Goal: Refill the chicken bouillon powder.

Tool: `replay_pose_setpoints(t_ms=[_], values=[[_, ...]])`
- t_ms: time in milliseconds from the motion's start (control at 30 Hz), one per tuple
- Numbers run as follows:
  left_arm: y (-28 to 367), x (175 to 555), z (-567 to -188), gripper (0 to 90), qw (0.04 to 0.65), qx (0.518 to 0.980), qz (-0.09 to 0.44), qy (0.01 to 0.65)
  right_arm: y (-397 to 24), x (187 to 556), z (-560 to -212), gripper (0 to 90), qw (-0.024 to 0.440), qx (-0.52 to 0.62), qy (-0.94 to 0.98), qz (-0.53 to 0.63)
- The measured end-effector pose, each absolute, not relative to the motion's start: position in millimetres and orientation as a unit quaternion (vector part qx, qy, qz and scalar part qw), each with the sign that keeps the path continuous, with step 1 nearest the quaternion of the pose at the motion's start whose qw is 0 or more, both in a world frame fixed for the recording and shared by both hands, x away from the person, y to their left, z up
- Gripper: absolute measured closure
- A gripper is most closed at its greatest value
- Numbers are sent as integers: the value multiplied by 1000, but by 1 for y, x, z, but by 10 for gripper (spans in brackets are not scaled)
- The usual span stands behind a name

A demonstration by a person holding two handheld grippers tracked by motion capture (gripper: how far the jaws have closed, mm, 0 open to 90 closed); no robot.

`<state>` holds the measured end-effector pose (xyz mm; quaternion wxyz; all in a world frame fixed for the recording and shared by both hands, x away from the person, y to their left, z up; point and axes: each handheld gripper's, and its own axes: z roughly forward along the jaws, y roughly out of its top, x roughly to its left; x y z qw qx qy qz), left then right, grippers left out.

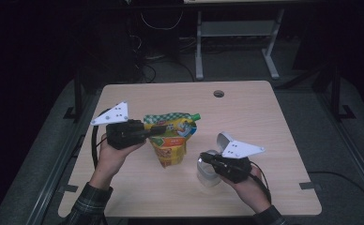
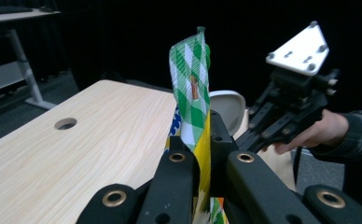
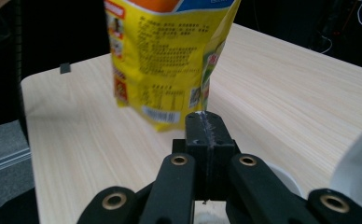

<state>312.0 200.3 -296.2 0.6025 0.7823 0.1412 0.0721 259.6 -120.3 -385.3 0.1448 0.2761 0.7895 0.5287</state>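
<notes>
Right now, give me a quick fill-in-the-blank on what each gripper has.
1. The left gripper is shut on the top edge of the yellow ____.
2. The pouch has a ____ screw cap.
3. The right gripper has its fingers ____, beside a clear cup.
4. The table top is light ____.

Missing: pouch; green; shut; wood

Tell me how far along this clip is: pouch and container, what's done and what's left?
Done: the left gripper is shut on the yellow pouch near its top and holds it upright. In hand: the right gripper is shut on the clear container's thin edge, beside the pouch. Left: the pouch's green cap looks still on, so probably opening and pouring.
</notes>
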Motion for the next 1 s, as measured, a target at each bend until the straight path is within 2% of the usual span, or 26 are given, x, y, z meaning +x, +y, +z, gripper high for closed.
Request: replay_pose_setpoints(t_ms=[400, 1000], values=[[190, 311, -295, 900, 610, 781, 49, 125, -99, 272, -384, 899, 164, 306, 781, 519], [180, 308, -284, 900, 628, 771, 32, 104, -89, 281, -388, 899, 178, 318, 778, 512]])
